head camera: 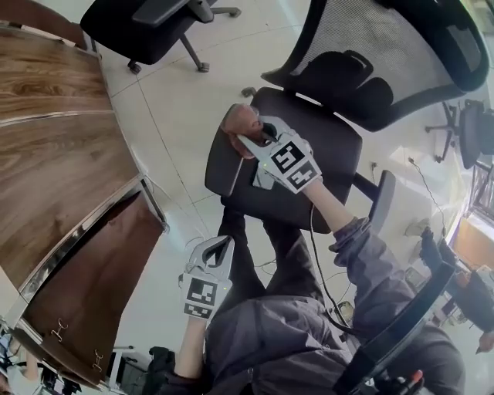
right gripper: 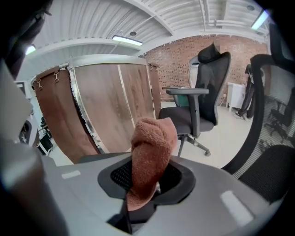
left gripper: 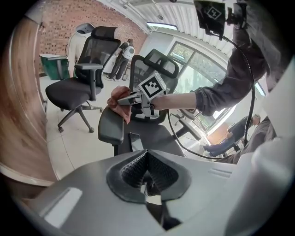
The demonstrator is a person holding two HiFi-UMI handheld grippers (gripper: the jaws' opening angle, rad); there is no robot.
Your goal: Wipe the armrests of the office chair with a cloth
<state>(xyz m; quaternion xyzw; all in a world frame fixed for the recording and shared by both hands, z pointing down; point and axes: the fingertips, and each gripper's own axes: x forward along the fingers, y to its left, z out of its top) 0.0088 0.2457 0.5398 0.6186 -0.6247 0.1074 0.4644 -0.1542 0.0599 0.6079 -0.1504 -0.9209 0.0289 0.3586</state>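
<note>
A black office chair [head camera: 309, 146] with a mesh back stands in front of me. Its near armrest [head camera: 218, 166] is a dark pad, and the other armrest [head camera: 382, 202] shows at the right. My right gripper [head camera: 248, 139] is shut on a reddish-brown cloth [head camera: 239, 122], which it holds at the far end of the near armrest. From the left gripper view the cloth [left gripper: 119, 102] rests on top of that armrest [left gripper: 110, 126]. The cloth [right gripper: 150, 147] bulges up out of the right jaws. My left gripper [head camera: 212, 253] hangs lower, apart from the chair, shut with nothing in it.
A wooden table [head camera: 54, 154] with a metal edge runs along the left. A second black chair [head camera: 147, 23] stands beyond it on the tiled floor. A cable [head camera: 316, 262] trails from my right arm. People [left gripper: 124, 57] stand far off.
</note>
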